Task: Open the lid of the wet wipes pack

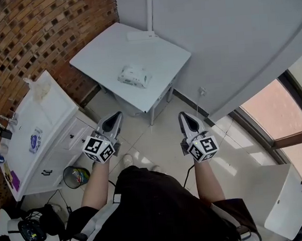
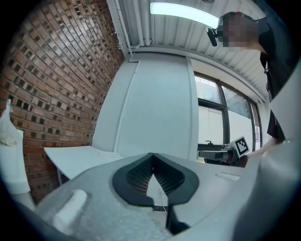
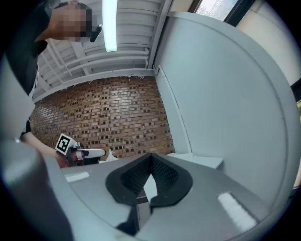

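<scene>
Two empty tools: left gripper [image 1: 116, 118] and right gripper [image 1: 184, 116] both have jaws pressed together, holding nothing. Well apart from them, the wet wipes pack [image 1: 134, 76] lies on the white table [image 1: 97, 56].

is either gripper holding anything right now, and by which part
Nothing is held. The left gripper and right gripper are both shut on nothing, in the air short of the white square table, where the white wet wipes pack lies untouched.
</scene>
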Demonstrator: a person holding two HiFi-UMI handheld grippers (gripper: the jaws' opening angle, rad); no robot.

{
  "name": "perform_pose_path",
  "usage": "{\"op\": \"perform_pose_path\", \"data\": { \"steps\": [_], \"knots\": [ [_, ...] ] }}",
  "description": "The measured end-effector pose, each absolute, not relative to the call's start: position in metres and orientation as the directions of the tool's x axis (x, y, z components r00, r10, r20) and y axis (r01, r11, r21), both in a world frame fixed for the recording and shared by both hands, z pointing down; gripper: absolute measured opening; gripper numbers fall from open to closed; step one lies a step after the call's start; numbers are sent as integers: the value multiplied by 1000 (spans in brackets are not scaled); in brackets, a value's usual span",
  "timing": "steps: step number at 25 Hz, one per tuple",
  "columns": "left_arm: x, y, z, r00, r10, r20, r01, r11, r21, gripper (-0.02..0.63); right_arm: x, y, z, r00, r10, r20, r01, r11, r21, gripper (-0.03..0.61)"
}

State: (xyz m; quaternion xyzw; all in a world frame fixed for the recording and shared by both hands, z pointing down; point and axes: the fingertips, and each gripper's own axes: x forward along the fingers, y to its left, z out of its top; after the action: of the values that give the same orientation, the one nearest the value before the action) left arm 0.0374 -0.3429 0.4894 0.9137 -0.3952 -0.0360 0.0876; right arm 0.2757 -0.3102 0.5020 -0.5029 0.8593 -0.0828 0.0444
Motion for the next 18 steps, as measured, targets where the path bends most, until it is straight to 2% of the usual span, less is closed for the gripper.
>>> {"op": "perform_pose_path", "data": {
  "steps": [9,18],
  "knots": [
    [-26,-332,472,666,-746,-15,-739,-662,126,2,255,-293,490,-463,-886,18,-880,457,-134,5],
    [-73,-345,459,665,-744,-60,-734,-667,128,2,196,-308,485,-468,-884,-10,-877,466,-120,5]
  ]
}}
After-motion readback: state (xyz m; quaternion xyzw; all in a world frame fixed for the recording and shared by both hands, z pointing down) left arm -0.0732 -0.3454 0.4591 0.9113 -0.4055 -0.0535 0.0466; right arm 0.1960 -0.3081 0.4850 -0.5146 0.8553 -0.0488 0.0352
